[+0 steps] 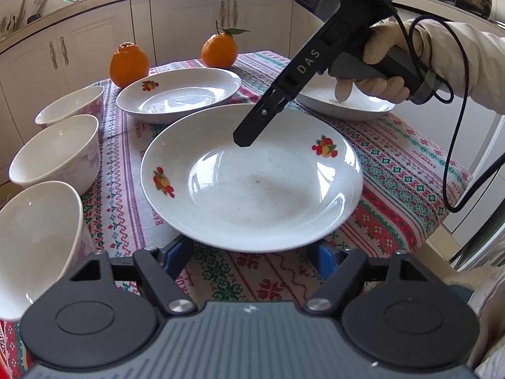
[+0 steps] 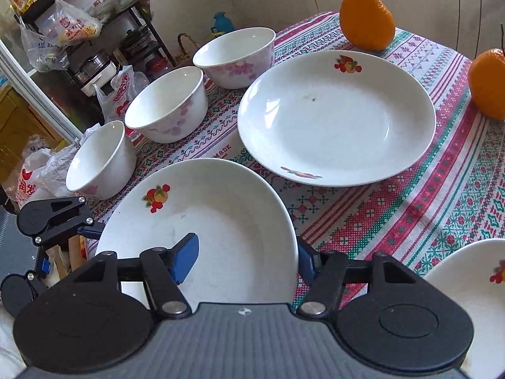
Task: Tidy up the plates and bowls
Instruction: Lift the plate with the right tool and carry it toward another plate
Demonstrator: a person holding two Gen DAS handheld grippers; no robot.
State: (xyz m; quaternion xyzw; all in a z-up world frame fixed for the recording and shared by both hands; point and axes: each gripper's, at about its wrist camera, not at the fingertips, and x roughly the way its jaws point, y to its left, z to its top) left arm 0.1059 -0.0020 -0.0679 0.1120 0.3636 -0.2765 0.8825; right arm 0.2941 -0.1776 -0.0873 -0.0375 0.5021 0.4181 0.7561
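Note:
A white plate with fruit prints lies on the patterned tablecloth right in front of my left gripper; the gripper is open, with the plate's near rim between its blue pads. My right gripper is open astride the same plate's edge, one blue pad over the plate, the other outside the rim. A second plate lies beyond. A third plate lies at the right. Three white bowls stand in a row along the left.
Two oranges sit at the table's far side, also in the right wrist view. The table edge drops off at the right. Kitchen cabinets stand behind; bags and shelves crowd the floor beyond the bowls.

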